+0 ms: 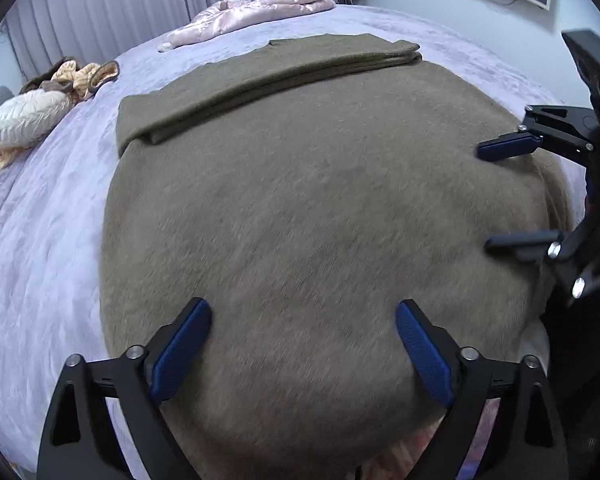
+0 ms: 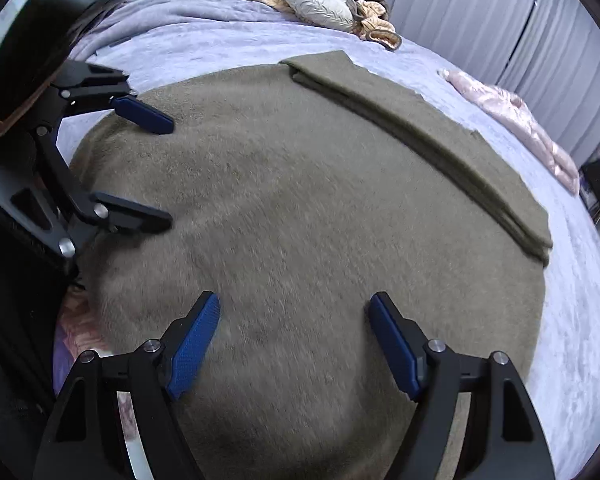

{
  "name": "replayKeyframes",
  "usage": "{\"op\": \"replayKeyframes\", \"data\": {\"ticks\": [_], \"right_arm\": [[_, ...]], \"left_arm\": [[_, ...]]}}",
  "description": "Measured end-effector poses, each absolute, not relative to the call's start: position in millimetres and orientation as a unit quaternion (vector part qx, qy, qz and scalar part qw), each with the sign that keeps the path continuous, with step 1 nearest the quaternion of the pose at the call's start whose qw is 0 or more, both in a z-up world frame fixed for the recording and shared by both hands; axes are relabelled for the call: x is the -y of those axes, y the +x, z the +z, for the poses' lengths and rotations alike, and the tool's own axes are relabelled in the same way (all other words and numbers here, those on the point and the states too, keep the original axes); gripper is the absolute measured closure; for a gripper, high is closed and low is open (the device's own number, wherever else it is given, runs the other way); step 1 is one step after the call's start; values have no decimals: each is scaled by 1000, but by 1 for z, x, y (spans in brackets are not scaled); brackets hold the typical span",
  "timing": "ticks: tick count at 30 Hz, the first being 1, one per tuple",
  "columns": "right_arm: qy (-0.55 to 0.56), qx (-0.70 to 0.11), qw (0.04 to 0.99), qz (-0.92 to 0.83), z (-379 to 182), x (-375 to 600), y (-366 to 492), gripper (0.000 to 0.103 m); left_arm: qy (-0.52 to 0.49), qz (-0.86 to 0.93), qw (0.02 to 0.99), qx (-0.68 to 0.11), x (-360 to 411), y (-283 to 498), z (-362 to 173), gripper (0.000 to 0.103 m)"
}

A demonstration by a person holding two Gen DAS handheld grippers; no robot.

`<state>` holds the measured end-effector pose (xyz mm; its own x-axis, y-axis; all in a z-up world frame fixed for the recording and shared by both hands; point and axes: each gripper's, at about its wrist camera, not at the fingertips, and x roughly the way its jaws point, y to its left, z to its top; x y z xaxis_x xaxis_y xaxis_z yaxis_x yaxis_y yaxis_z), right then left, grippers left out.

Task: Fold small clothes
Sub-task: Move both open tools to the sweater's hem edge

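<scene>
Left tool (image 1: 304, 320), nearest in the left wrist view, released: its blue pads (image 1: 181, 354) stand wide apart over the olive-brown garment (image 1: 300, 200), gripping nothing. Right tool (image 2: 295, 316), nearest in the right wrist view, likewise released, jaws spread above the same cloth; whether the fingertips touch the fabric cannot be told. Each tool appears at the side of the other's view, both over the near part of the garment, near each other. The garment lies spread flat on the bed (image 1: 39, 240), covered in lavender bedding, and reaches its near edge. Along the garment's far side a long folded strip (image 1: 267, 76) lies doubled over on top of it. Beyond, toward one far corner of the bed, a pale pink garment (image 1: 251, 14) lies crumpled; toward the other, a white quilted cushion (image 1: 27, 118) rests against peach-coloured cloth (image 1: 81, 76). Vertical blinds (image 1: 99, 8) stand behind the bed
</scene>
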<state>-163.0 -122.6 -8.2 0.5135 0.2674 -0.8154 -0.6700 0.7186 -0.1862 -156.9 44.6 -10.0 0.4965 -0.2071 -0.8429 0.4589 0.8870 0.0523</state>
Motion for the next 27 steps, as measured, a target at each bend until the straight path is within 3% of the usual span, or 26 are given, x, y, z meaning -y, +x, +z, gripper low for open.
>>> {"op": "replayKeyframes", "data": {"ticks": [8, 12, 15, 22, 27], "right_arm": [[-229, -420, 841, 251, -16, 170, -195, 20], [-234, -426, 846, 220, -15, 176, -206, 20], [-218, -425, 859, 185, -7, 187, -222, 20], [-112, -474, 858, 162, -25, 226, -233, 20], [-43, -474, 859, 188, -30, 237, -229, 19]], "left_arm": [[116, -181, 857, -468, -66, -176, -7, 7], [40, -159, 860, -483, -97, -189, 3, 7], [-56, -159, 827, -536, -121, -191, -13, 7], [-140, -155, 800, -562, -120, -195, -38, 7], [-132, -156, 796, -570, -100, -193, -48, 7]]}}
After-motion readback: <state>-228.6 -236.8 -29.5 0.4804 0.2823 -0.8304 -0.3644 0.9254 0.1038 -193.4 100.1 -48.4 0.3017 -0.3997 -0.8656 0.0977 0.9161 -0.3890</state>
